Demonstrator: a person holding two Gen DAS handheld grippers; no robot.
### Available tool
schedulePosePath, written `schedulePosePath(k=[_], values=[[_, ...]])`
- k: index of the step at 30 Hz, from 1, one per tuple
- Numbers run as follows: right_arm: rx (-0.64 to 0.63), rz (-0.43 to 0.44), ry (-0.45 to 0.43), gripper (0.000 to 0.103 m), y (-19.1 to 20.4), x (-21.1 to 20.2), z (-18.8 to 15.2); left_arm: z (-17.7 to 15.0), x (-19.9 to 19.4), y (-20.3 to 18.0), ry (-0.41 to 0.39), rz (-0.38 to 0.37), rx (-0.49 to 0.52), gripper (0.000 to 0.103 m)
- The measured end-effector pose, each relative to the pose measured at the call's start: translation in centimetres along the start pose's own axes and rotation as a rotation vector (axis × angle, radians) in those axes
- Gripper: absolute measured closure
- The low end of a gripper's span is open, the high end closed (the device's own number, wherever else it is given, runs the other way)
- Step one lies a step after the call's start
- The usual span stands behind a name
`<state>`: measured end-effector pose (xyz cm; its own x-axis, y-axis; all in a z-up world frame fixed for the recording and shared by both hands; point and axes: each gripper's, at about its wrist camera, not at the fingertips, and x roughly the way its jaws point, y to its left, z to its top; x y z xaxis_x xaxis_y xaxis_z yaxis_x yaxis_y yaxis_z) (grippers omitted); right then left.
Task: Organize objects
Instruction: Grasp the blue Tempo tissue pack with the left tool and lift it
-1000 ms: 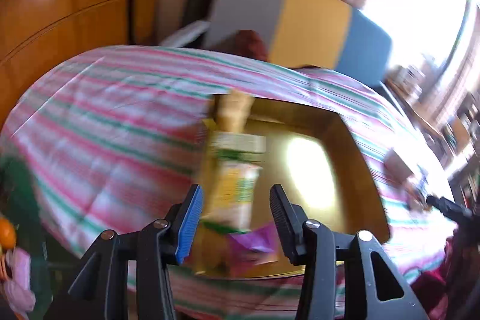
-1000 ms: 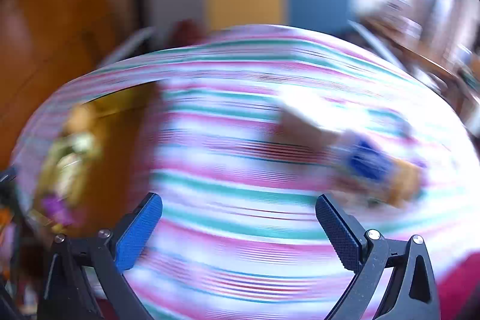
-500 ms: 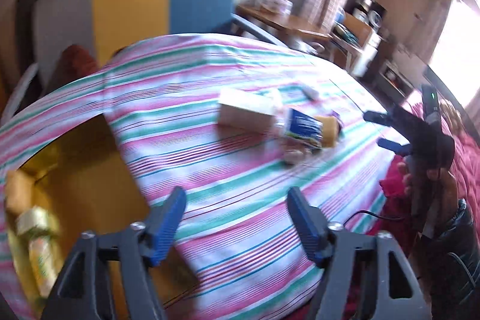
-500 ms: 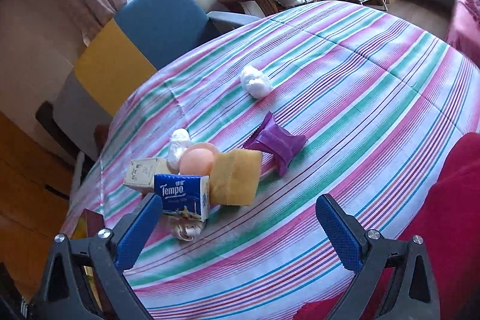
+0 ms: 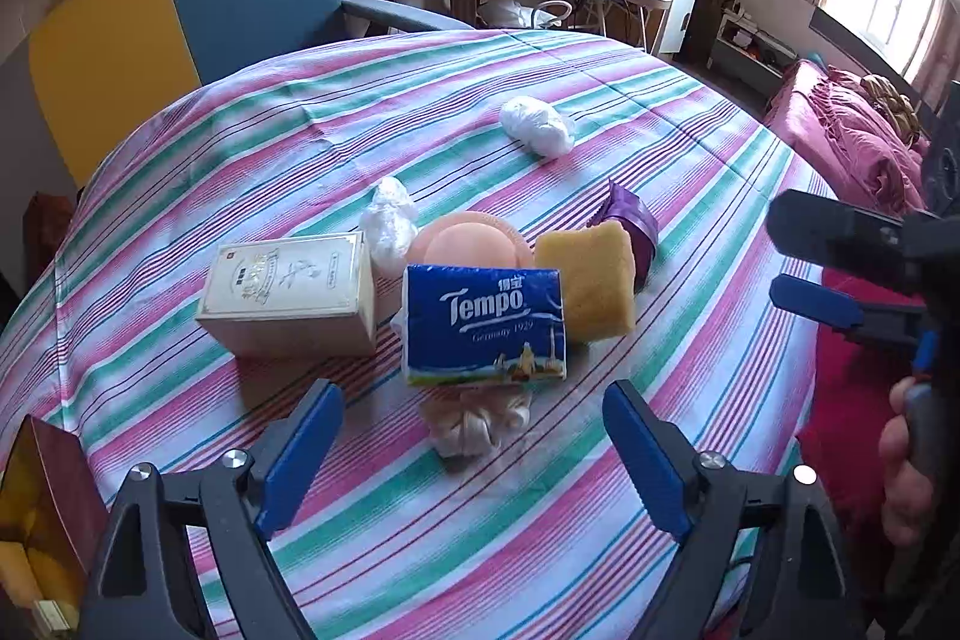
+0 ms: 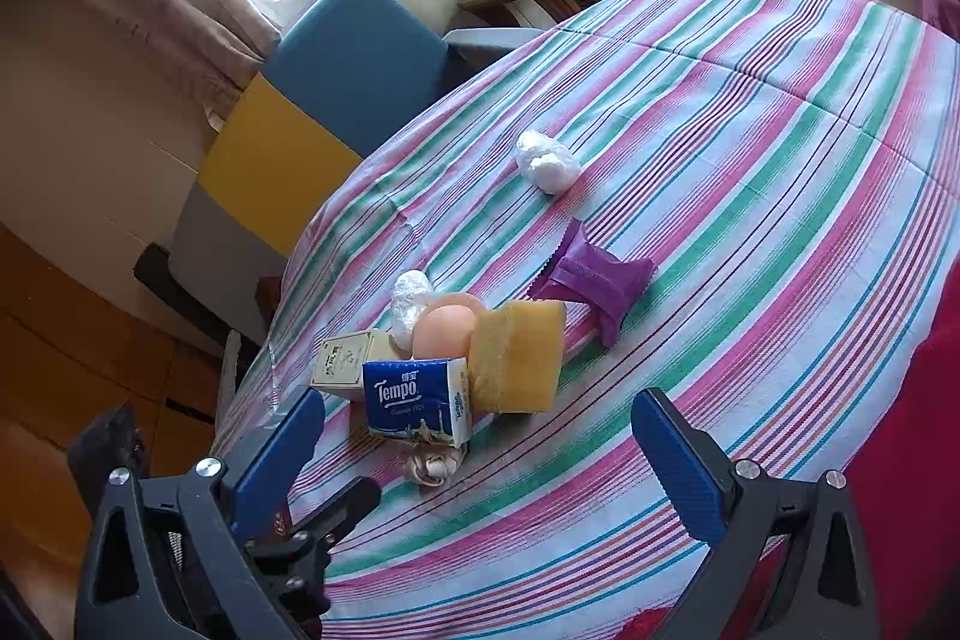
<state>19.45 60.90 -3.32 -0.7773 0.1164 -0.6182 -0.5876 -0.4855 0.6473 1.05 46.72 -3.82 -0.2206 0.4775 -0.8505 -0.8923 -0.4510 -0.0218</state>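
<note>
Only the left wrist view shows the gold tray (image 5: 42, 514); the tissue pack (image 5: 483, 325) lies just ahead of the left gripper (image 5: 474, 451), whose empty jaws are opening.

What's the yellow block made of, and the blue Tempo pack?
The yellow block looks like sponge: matte, porous, with soft rounded edges. The Tempo pack seems to be paper tissues in thin plastic film, since its printed wrapper is slightly shiny and the pack looks squashy.

Glossy plastic is wrapping the tissue pack (image 5: 485, 325), a porous sponge (image 5: 587, 286) is lying matt on the striped cloth (image 5: 600, 550), smooth card boxing (image 5: 288, 292) beside.
</note>
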Motion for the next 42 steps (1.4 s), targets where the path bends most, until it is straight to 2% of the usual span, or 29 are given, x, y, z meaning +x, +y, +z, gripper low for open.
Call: schedulePosePath(k=[3, 5, 9, 10, 11, 12, 15, 22, 28, 32, 35, 40, 42], values=[[0.01, 0.014, -0.002, 0.0, -0.2, 0.0, 0.0, 1.0, 1.6, -0.8, 0.01, 0.012, 0.023, 0.01], [0.007, 0.024, 0.004, 0.0, -0.1, 0.1, 0.0, 1.4, 2.8, -1.2, 0.031, 0.023, 0.034, 0.004], [0.01, 0.036, 0.011, 0.0, -0.2, 0.2, 0.0, 1.7, 5.0, -1.1, 0.062, 0.073, 0.043, 0.003], [0.013, 0.037, 0.01, 0.0, -0.2, 0.2, 0.0, 1.7, 5.4, -0.8, 0.072, 0.085, 0.038, 0.009], [0.014, 0.038, 0.009, 0.0, -0.3, 0.1, 0.0, 1.6, 5.7, -0.6, 0.091, 0.079, 0.034, 0.028], [0.014, 0.039, 0.009, 0.0, -0.3, 0.1, 0.0, 1.5, 5.7, -0.4, 0.096, 0.071, 0.023, 0.029], [0.015, 0.035, 0.009, 0.0, -0.2, 0.1, 0.0, 0.3, 3.8, -0.1, 0.049, 0.02, 0.016, 0.03], [0.02, 0.02, 0.018, 0.0, -0.2, 0.2, 0.0, -4.7, -3.1, 0.7, -0.041, 0.007, -0.023, 0.03], [0.027, -0.014, 0.031, 0.0, -0.2, 0.5, -0.1, -10.2, -5.1, 0.9, -0.015, -0.01, -0.067, 0.03], [0.035, -0.055, 0.034, 0.0, -0.1, 0.7, -0.1, -12.9, -4.1, 0.8, 0.027, -0.02, -0.071, 0.03], [0.015, -0.121, 0.039, 0.0, 0.4, 0.8, -0.1, -14.4, -3.4, 0.9, 0.046, -0.021, -0.08, 0.03], [0.007, -0.235, 0.061, 0.0, 0.6, 1.8, 0.9, -14.7, -3.1, 1.7, 0.044, -0.069, -0.11, 0.03], [0.001, -0.278, 0.062, 0.003, 0.9, 2.3, 1.8, -14.8, -3.1, 2.2, 0.048, -0.087, -0.129, 0.03]])
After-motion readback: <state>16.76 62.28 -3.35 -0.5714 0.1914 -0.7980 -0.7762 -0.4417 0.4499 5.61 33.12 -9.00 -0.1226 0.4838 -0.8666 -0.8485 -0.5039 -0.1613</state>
